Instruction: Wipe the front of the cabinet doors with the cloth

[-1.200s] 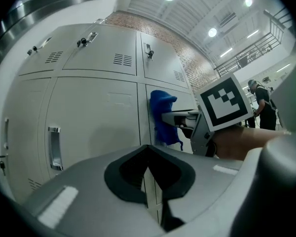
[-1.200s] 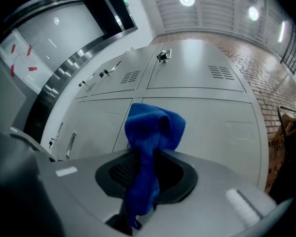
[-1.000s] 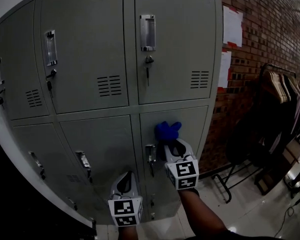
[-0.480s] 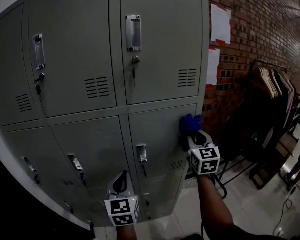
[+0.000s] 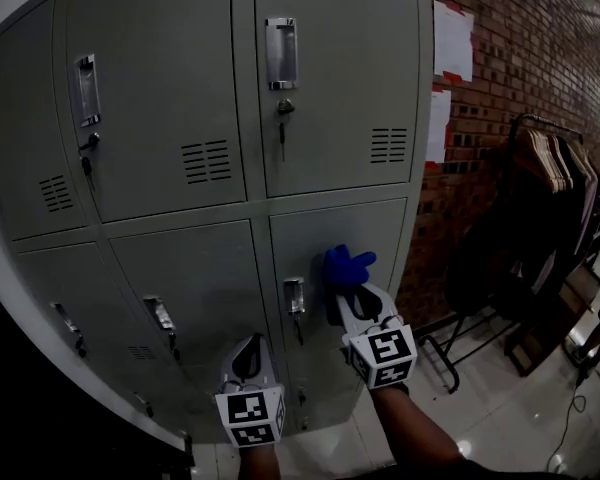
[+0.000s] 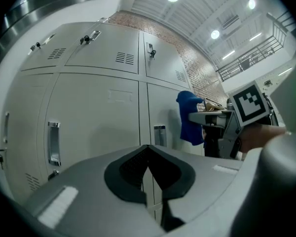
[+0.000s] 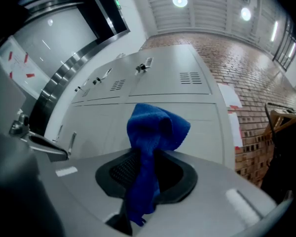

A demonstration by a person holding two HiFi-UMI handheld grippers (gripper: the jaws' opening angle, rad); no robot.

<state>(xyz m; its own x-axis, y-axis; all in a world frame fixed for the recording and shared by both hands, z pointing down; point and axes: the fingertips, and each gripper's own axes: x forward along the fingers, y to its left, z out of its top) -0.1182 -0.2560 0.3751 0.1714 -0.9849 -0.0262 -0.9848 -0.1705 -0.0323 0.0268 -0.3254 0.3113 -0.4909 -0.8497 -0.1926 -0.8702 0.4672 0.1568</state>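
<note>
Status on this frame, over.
Right gripper shut on blue cloth, at lower right cabinet door. Left gripper shut, empty, low. Door handle just left of cloth.

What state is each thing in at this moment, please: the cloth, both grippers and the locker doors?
blue cloth: bunched, clamped in the jaws, against the lower right door.
right gripper: jaws shut on the blue cloth.
left gripper: jaws together, holding nothing.
locker doors: all closed.
key: hanging in the lock of the upper right door.
</note>
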